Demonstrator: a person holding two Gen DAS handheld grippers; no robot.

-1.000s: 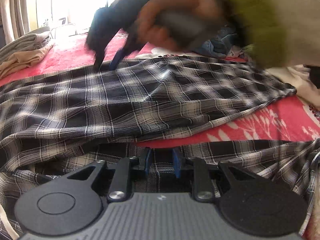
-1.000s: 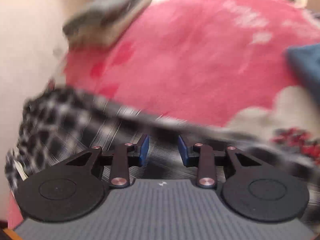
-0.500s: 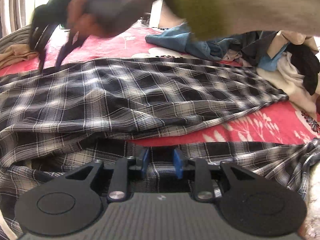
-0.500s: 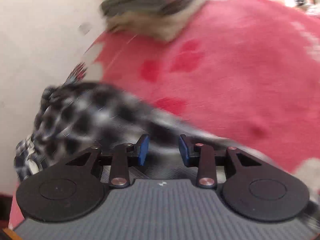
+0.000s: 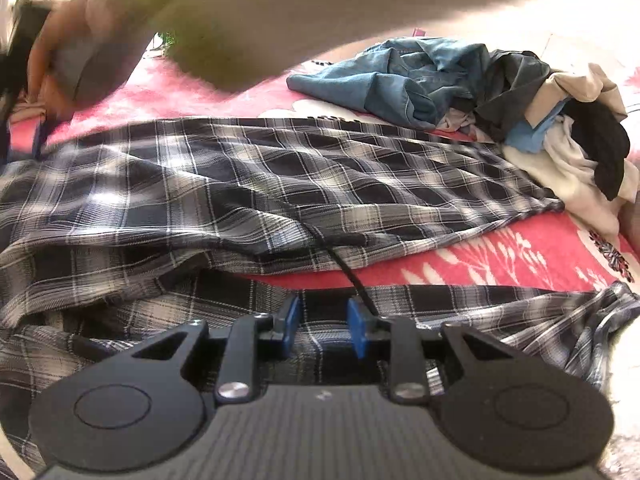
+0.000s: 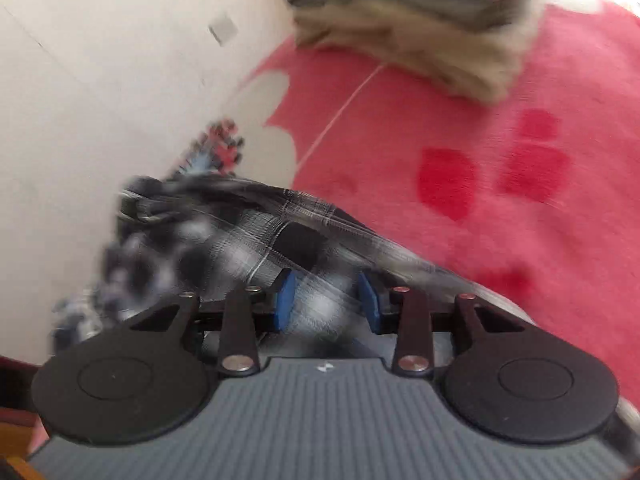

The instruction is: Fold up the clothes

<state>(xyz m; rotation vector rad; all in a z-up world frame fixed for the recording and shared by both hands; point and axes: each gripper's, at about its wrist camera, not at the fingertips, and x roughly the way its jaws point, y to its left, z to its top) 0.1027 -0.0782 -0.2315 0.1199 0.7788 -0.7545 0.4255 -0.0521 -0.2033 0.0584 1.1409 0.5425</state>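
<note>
A black-and-white plaid shirt (image 5: 280,184) lies spread and wrinkled across the red blanket (image 5: 500,252). My left gripper (image 5: 323,328) hovers low over its near hem. Its blue pads stand apart, and the cloth lies flat under the gap. A person's hand (image 5: 60,60) and sleeve reach over the shirt's far left corner, carrying the blurred right gripper (image 5: 24,120). In the right wrist view my right gripper (image 6: 328,300) is open above the shirt's bunched end (image 6: 240,232). Motion blur hides whether the pads touch the cloth.
A heap of unfolded clothes (image 5: 480,92), blue, dark and cream, sits at the back right. A folded grey and beige stack (image 6: 420,20) rests further along the bed. A pale wall (image 6: 100,80) borders the bed beside the shirt's bunched end.
The right hand and gripper have swept left along the shirt's far edge to its bunched end by the wall. The left gripper has stayed over the near hem.
</note>
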